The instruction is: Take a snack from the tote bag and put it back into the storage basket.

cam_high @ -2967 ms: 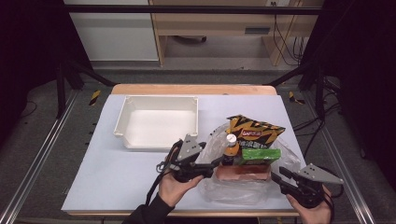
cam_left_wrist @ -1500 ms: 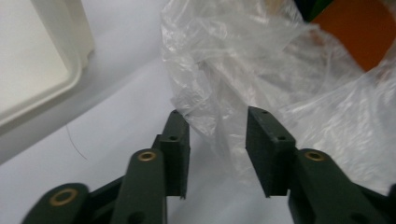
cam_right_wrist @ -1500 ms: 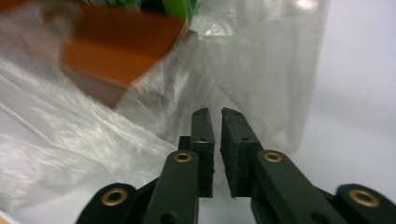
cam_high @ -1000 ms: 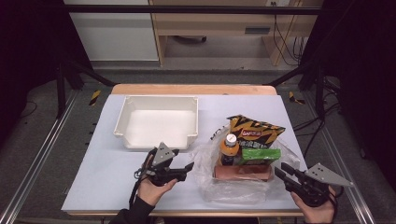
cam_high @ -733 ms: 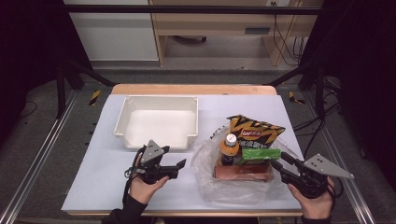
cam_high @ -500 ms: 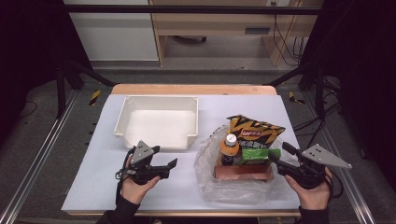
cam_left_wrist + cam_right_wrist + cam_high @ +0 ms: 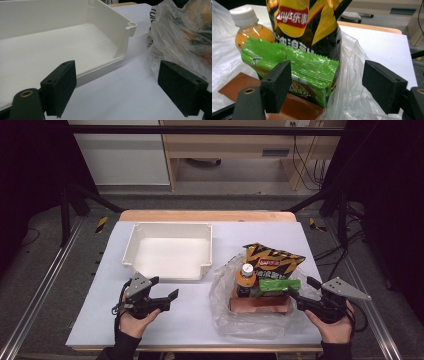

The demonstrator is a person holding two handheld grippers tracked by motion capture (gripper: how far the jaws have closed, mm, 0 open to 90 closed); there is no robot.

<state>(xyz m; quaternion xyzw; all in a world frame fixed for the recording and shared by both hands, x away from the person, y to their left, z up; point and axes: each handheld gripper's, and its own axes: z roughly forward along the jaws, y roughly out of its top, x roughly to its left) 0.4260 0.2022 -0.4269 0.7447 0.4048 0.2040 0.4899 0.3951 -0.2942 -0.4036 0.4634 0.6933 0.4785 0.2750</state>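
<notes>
A clear plastic bag (image 7: 222, 317) lies crumpled at the right of the table. In it are a black-and-yellow chips bag (image 7: 272, 260), an orange drink bottle (image 7: 245, 280), a green snack packet (image 7: 277, 286) and a brown box (image 7: 260, 304). My right gripper (image 7: 300, 288) is at the bag's right edge. Its jaws have just been opening and stand open, with the green packet (image 7: 294, 65) and loose plastic (image 7: 352, 100) ahead of them, untouched. My left gripper (image 7: 164, 287) is left of the bag. Its jaws have also been opening and hold nothing (image 7: 122, 92).
A white empty tray (image 7: 170, 270) stands at the back left, just beyond the left gripper; its near rim (image 7: 100, 72) is close to the left pad. Bare white tabletop (image 7: 195, 315) lies between the left gripper and the bag. The table's front edge is near both hands.
The left hand has drawn away from the bag to the left. The right gripper's jaws have opened wide at the bag's right edge. The bag has settled flatter around its contents.
</notes>
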